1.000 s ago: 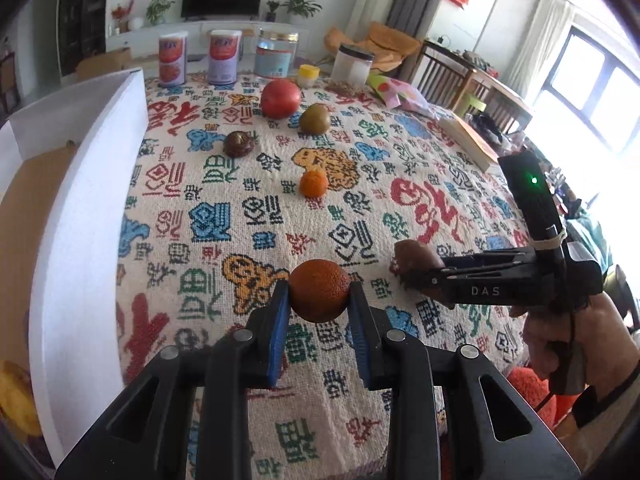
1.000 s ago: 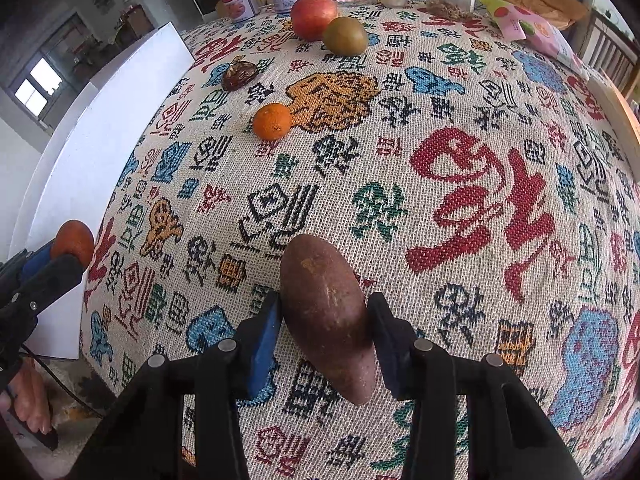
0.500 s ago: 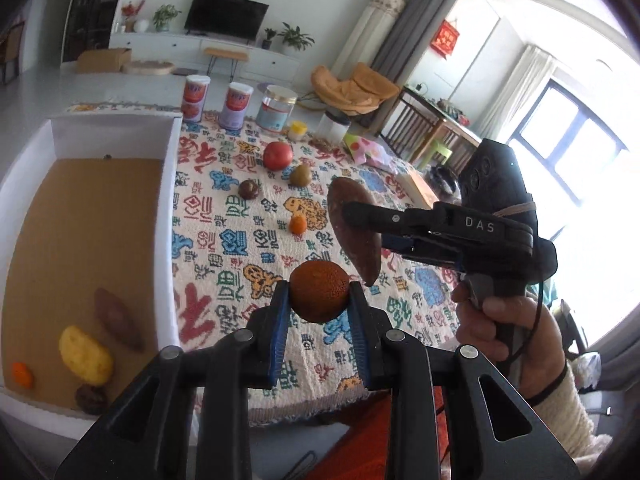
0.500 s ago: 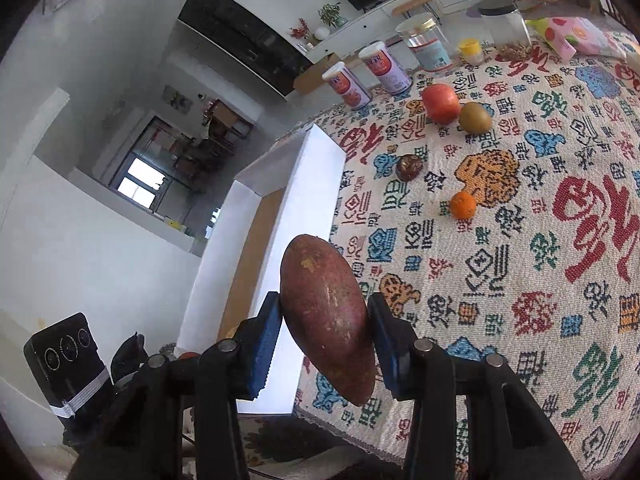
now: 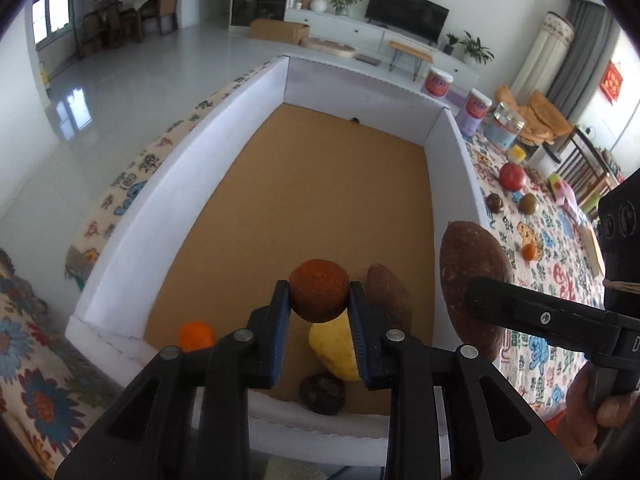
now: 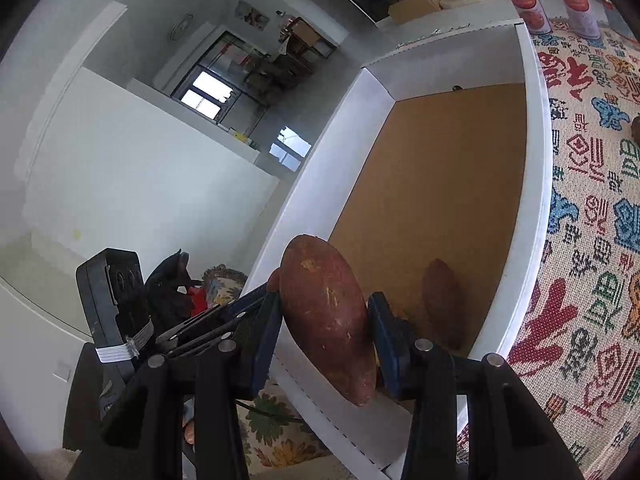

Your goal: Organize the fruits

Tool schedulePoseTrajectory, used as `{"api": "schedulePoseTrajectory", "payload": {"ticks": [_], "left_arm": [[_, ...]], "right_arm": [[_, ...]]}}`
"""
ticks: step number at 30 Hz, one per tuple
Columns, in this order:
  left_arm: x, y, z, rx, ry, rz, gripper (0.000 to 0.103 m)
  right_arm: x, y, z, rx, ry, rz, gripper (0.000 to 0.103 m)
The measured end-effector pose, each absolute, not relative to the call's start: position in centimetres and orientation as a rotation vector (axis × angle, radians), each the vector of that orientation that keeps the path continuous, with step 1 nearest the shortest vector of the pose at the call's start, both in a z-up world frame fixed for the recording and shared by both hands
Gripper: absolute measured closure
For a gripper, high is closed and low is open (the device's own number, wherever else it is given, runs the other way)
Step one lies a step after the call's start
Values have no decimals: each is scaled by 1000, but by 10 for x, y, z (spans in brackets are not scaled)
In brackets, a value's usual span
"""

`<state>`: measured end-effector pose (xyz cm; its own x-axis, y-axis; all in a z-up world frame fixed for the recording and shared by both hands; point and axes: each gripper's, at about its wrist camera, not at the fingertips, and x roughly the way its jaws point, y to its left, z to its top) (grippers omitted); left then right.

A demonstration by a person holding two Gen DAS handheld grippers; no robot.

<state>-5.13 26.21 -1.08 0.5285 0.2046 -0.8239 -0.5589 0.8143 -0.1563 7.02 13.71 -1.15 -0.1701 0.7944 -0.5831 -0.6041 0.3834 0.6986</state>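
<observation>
Two fruits are in the air over a white-walled box (image 5: 256,128) with a brown cardboard floor. The left gripper (image 5: 319,312) pinches a round orange (image 5: 319,290) between its blue pads, held above the near end of the box. The right gripper (image 6: 326,322) pinches a long reddish-brown sweet potato (image 6: 326,316) across its middle, its blunt end up and its pointed end hanging below the pads. In the left wrist view that sweet potato (image 5: 472,276) sits over the box's right wall, beside the orange, and a hand (image 5: 600,420) grips the right tool's handle at the lower right edge.

Inside the box, at the near end, lie a second sweet potato (image 5: 386,284), a yellow fruit (image 5: 334,348) partly hidden behind the left gripper, a small orange fruit (image 5: 195,336) close to the left wall, and a dark round fruit (image 5: 322,394) near the front wall. The rest of the box floor is bare.

On the patterned tablecloth (image 5: 556,288) to the right of the box remain a red apple (image 5: 512,176), a green-brown fruit (image 5: 528,203), a small dark fruit (image 5: 495,202) and a small tangerine (image 5: 529,252), well apart from the box. Two cans (image 5: 438,82) and a glass jar (image 5: 503,128) stand at the far end of the table.
</observation>
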Motion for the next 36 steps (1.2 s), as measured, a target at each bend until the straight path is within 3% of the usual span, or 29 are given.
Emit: {"api": "schedulePoseTrajectory", "payload": {"ticks": [4, 6, 7, 8, 9, 11, 16, 17, 21, 25, 36], "left_arm": [[-45, 261, -23, -400, 935, 522, 67], [-43, 259, -23, -385, 929, 545, 36], [-43, 257, -19, -377, 916, 560, 28], [-42, 254, -14, -363, 893, 574, 16], [-41, 250, -6, -345, 863, 577, 13], [-34, 236, 7, -313, 819, 562, 12], [-5, 166, 35, -257, 743, 392, 9], [2, 146, 38, -250, 740, 335, 8], [49, 58, 24, -211, 778, 98, 5], [111, -6, -29, -172, 891, -3, 5], [187, -5, -127, -142, 936, 196, 5]], "right_arm": [[66, 152, -28, 135, 1215, 1223, 56], [69, 149, -27, 162, 1200, 1229, 50], [71, 143, -25, 180, 1190, 1230, 41], [74, 135, -20, 196, 1164, 1228, 40], [75, 125, -13, 207, 1127, 1226, 39], [80, 98, 3, 201, 1048, 1205, 34], [107, 11, 25, 115, 868, 1007, 3], [114, -8, 22, 74, 844, 938, 1], [156, -81, -20, -77, 867, 645, 0], [195, -147, -62, -130, 911, 459, 0], [244, -175, -118, -194, 899, 357, 1]]}}
